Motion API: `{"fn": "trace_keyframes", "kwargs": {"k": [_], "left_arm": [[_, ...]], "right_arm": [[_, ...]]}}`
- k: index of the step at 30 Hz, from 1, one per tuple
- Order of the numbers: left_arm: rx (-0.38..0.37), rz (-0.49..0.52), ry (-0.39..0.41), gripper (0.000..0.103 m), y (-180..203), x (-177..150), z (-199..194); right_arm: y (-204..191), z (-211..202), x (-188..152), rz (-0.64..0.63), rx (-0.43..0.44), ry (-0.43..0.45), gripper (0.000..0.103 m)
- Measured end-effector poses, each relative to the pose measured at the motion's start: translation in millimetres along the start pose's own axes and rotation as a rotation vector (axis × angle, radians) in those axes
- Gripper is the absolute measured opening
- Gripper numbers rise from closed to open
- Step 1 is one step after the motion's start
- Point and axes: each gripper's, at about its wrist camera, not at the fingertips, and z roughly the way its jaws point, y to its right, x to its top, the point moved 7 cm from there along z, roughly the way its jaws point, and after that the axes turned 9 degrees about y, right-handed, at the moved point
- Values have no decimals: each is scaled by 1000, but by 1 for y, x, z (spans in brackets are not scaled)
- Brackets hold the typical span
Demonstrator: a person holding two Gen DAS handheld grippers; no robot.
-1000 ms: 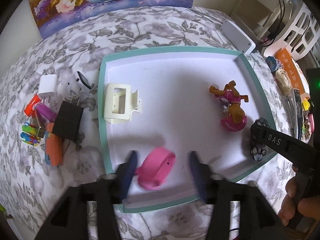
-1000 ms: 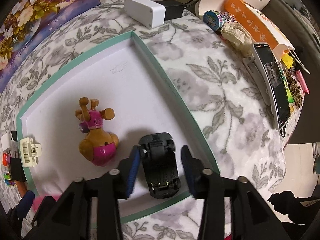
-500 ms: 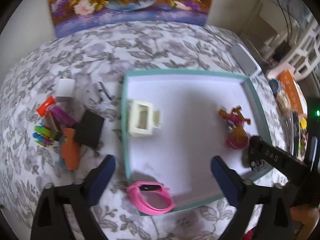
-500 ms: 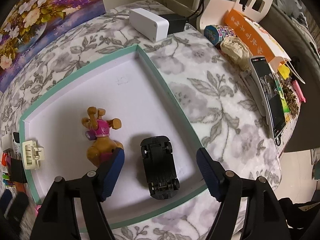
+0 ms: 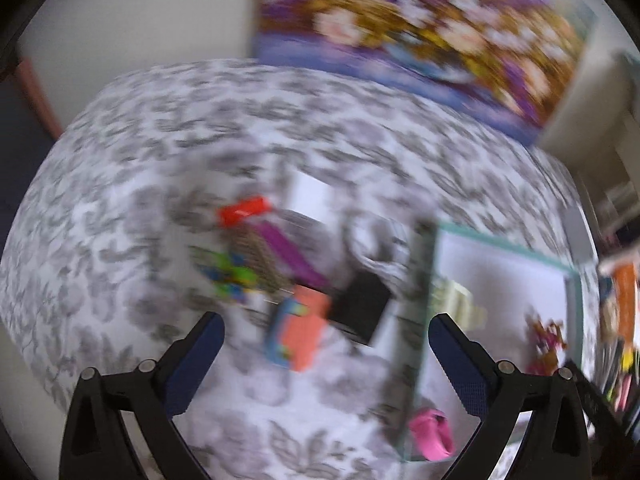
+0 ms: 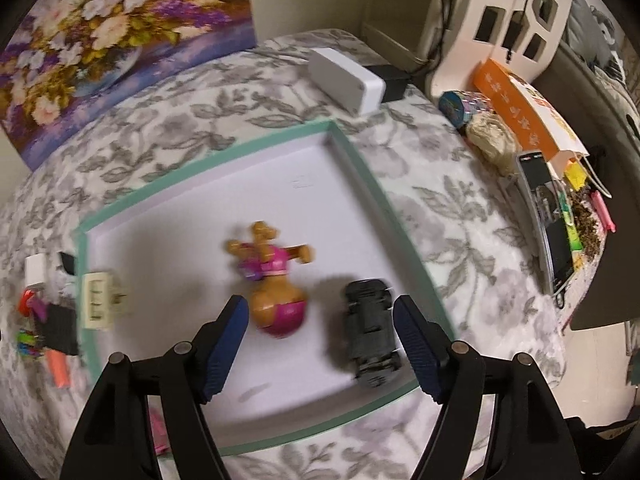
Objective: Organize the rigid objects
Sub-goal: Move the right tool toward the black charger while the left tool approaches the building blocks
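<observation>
Left gripper [image 5: 324, 344] gaping, empty, over the clutter pile: orange block [image 5: 306, 326] dead ahead, black cube [image 5: 362, 306] just right. Right gripper [image 6: 320, 334] wide too, dog toy [image 6: 276, 294] and black car [image 6: 370, 330] between its fingers in the tray [image 6: 360, 160]. Risk: blurred view, a careless close could nudge neighbours.

We see a counter [image 6: 460, 208] draped in grey leaf-print cloth; behind it a floral painting [image 6: 112, 40] leans on a pale wall [image 5: 132, 20] — a white cut-out shelf unit [image 6: 504, 28] stands at right.

Left wrist view: motion-smeared; clutter pile [image 5: 280, 280] at 12 o'clock unreadable.
Pink band [image 5: 430, 434]: blurred, 4 o'clock.
</observation>
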Motion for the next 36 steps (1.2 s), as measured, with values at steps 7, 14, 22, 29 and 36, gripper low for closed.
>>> {"fn": "trace_keyframes", "kwargs": {"k": [7, 14, 22, 29, 36], "left_arm": [[83, -170, 56, 103, -76, 18, -14], [121, -273, 86, 103, -129, 24, -24], [111, -321, 68, 103, -151, 22, -19], [75, -324, 38, 103, -150, 21, -6], [3, -304, -13, 103, -126, 20, 22]], "right_arm": [[-53, -22, -5, -77, 74, 42, 76], [-112, -30, -21, -128, 155, 18, 76], [-180, -36, -35, -196, 270, 6, 76], [-222, -30, -45, -226, 350, -21, 76], [-238, -13, -48, -200, 375, -83, 74]]}}
